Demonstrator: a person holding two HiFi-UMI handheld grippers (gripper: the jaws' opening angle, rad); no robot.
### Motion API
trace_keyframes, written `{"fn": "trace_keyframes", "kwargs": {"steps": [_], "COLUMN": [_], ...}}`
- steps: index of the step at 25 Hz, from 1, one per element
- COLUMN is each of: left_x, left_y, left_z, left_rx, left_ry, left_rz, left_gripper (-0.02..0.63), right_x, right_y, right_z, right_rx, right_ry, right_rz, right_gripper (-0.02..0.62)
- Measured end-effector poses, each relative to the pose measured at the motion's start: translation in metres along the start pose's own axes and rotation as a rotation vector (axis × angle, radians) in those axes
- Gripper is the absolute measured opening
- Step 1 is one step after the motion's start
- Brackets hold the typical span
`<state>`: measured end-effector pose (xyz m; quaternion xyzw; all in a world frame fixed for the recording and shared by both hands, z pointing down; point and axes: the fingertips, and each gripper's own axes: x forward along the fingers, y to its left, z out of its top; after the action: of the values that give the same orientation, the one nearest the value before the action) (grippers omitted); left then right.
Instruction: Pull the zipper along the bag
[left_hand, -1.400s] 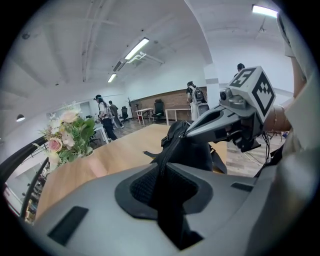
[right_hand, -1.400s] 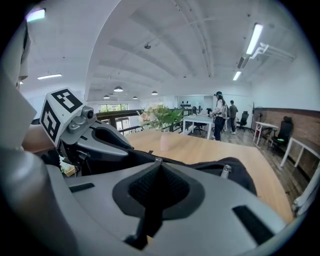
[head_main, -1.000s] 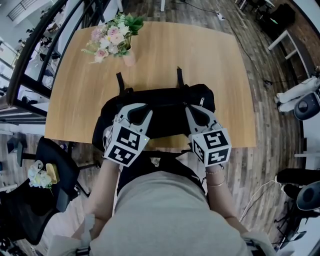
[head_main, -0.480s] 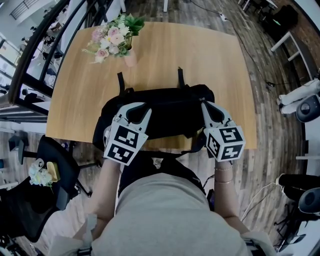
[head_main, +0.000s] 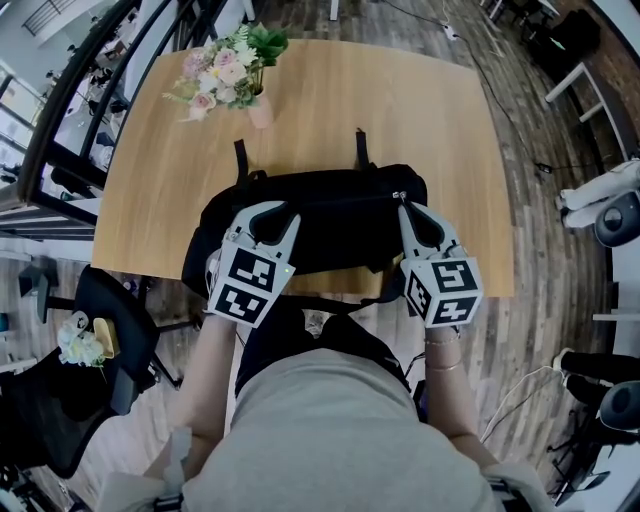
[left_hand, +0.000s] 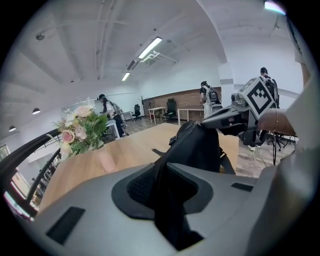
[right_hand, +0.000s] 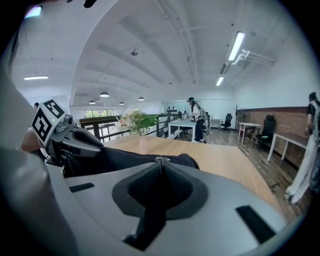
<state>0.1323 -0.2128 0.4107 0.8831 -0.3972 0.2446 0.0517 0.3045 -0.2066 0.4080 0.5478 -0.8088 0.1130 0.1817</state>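
Observation:
A black bag (head_main: 330, 215) lies across the near edge of the wooden table (head_main: 400, 110). My left gripper (head_main: 270, 212) sits at the bag's left part, shut on a fold of its black fabric (left_hand: 162, 172). My right gripper (head_main: 402, 204) is at the bag's right end, shut on the small metal zipper pull (right_hand: 161, 160) on top of the bag (right_hand: 125, 157). The zipper line runs between the two grippers along the bag's top. From the left gripper view, the right gripper (left_hand: 225, 117) shows beyond the bag (left_hand: 197, 145).
A vase of pink and white flowers (head_main: 225, 75) stands at the table's far left. Two bag straps (head_main: 359, 150) lie on the wood behind the bag. A black chair (head_main: 110, 330) is left of the person. People and desks fill the room behind.
My right gripper has moved to the right along the bag's top with the zipper pull, reaching the bag's right end. The left gripper has kept its hold and place.

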Motion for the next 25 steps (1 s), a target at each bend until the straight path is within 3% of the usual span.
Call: {"fn": "trace_keyframes", "kwargs": {"steps": [10,16,19,22,25], "left_x": [-0.007,-0.015,-0.02,-0.025,-0.03], "left_y": [0.003,0.004,0.007,0.005,0.001], "left_z": [0.001,0.012,0.011,0.013,0.019], "left_rx": [-0.082,-0.313,-0.422,-0.465,-0.477], "left_ry": [-0.039,-0.12,-0.147,-0.178,-0.219], "left_rz": [0.056,0.007,0.024,0.022,-0.006], "left_gripper": [0.186,0.242,0.242,0.239,0.108], "right_x": [-0.007,-0.011,-0.009,-0.005,-0.004], "right_y": [0.022,0.035,0.051,0.069,0.083], "right_z": [-0.005,0.013,0.02,0.027,0.032], "right_rx": [0.041,0.089,0.105,0.115,0.121], "right_ry": [-0.015,-0.089,-0.105,-0.121,-0.138], "right_rz": [0.062,0.106,0.152,0.188,0.226], "right_gripper": [0.097,0.109,0.108,0.103,0.072]}}
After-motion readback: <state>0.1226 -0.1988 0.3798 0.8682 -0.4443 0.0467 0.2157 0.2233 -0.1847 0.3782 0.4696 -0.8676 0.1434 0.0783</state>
